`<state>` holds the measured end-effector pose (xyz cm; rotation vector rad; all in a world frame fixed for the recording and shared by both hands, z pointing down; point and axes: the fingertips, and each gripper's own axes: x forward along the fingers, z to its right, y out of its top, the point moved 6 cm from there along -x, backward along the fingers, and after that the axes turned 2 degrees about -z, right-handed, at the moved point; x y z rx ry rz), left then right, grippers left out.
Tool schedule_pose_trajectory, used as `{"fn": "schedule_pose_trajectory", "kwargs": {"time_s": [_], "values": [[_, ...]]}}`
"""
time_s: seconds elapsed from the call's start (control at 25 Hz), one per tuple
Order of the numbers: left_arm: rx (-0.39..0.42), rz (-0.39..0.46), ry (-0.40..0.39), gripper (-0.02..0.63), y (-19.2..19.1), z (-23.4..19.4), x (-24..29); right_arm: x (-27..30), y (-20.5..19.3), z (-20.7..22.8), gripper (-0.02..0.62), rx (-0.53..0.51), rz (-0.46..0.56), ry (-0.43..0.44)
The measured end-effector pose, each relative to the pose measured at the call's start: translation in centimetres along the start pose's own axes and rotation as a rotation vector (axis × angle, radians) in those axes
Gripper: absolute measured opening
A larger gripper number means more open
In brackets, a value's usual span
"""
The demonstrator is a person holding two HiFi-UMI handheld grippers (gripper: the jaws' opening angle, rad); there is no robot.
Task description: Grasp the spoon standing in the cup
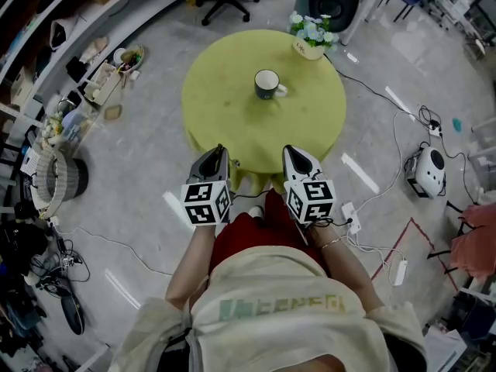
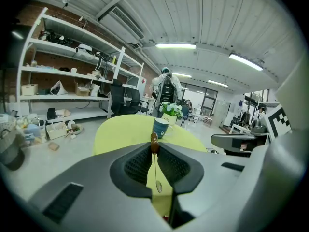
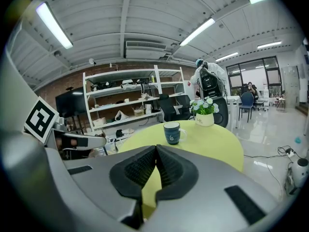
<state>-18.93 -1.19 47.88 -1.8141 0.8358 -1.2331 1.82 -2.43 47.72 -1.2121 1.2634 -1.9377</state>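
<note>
The grasp looks done — the left hand-held gripper (image 2: 154, 149) is clamped on the spoon (image 2: 155, 170), well short of the cup (image 2: 161, 127); the right hand-held gripper (image 3: 155, 153) is closed, empty.

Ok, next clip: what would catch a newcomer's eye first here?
A round yellow-green table fills the middle of the head view, with a dark blue cup near its centre and a pot of flowers at its far edge. At the near edge, the left tongs are shut on a thin spoon; the right tongs are shut and empty.
</note>
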Motion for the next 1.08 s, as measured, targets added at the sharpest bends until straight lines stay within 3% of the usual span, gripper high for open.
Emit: {"fn": "schedule_pose_trajectory", "kwargs": {"time_s": [1.08], "values": [[0.014, -0.016, -0.024, 0.051, -1.0, 0.6, -2.6, -2.9, -1.1, -1.3, 0.035, 0.004, 0.01, -0.024]]}}
